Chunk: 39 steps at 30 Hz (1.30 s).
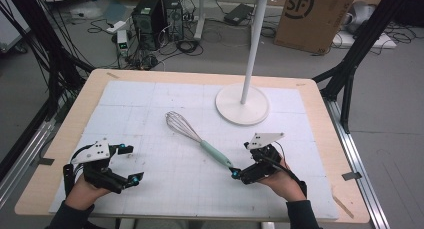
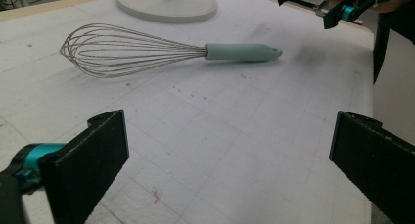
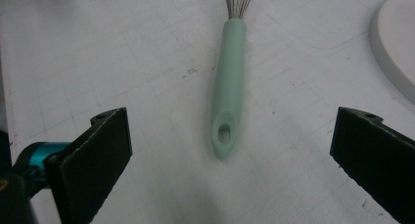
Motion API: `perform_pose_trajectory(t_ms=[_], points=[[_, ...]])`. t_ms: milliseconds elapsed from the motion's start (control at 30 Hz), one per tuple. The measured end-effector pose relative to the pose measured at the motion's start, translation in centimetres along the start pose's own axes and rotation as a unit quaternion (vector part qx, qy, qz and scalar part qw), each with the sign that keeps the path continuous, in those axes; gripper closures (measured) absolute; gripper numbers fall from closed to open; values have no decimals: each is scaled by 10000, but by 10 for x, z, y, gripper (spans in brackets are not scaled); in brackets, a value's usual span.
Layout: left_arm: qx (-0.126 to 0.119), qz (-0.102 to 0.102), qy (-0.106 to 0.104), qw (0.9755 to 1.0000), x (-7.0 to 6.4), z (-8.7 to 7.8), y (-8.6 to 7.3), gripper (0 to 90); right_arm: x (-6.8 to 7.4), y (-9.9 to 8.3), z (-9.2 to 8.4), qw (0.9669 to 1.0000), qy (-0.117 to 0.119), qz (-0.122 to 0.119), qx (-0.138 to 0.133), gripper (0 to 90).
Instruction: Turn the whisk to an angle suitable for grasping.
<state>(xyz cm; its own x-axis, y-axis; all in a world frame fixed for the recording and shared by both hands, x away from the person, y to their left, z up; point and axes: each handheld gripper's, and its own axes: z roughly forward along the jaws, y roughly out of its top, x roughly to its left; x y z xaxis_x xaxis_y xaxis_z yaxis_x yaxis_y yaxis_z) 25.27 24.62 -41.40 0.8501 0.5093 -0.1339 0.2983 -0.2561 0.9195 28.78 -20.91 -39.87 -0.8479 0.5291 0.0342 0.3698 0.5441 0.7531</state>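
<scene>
I line my right gripper (image 1: pixel 239 175), jaws wide apart, on the mint handle of the whisk (image 1: pixel 196 138) lying mid-mat; my left gripper (image 1: pixel 128 164) waits, also spread. Closing off-centre could roll the rounded handle away.

The whisk (image 1: pixel 197 137) lies mid-mat (image 1: pixel 150 104), with the stand's base (image 1: pixel 242 105) behind it to the right.

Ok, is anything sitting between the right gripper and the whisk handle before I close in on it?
Nothing visible. The right gripper is open, and the whisk lies flat on the white mat with its handle end pointing between the jaws. Only bare mat shows between them. The stand's round base sits off to one side, clear of that path.
</scene>
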Motion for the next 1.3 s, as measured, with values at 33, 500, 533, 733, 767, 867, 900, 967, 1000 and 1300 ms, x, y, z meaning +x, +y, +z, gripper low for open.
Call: perform_pose_trajectory(t_ms=[33,500,533,733,767,867,900,967,1000,1300], points=[[-5,-1,2,10000,0,0,0,17,0,1,1,10000,38,-11,64,4],[28,-22,-41,10000,-1,1,0,17,-4,21,11,9969,185,-160,747,4],[32,-20,-41,10000,-1,1,0,17,-4,22,12,9965,172,-163,807,4],[71,-13,-59,10000,-1,2,0,17,-3,31,18,9943,130,-172,1046,4],[64,-18,-64,10000,-1,2,0,17,-3,33,20,9938,99,-169,1091,4],[87,-7,-79,9999,-1,2,0,17,-3,37,25,9925,88,-148,1214,4],[91,-6,-81,9999,-1,2,0,17,-3,39,27,9920,72,-154,1251,5],[98,-5,-83,9999,-1,2,0,17,-2,43,31,9910,69,-172,1326,5],[102,-6,-89,9999,-1,2,0,17,-1,45,33,9905,72,-168,1360,5],[102,0,-115,9999,-1,2,0,17,0,58,53,9863,51,-286,1624,5]])
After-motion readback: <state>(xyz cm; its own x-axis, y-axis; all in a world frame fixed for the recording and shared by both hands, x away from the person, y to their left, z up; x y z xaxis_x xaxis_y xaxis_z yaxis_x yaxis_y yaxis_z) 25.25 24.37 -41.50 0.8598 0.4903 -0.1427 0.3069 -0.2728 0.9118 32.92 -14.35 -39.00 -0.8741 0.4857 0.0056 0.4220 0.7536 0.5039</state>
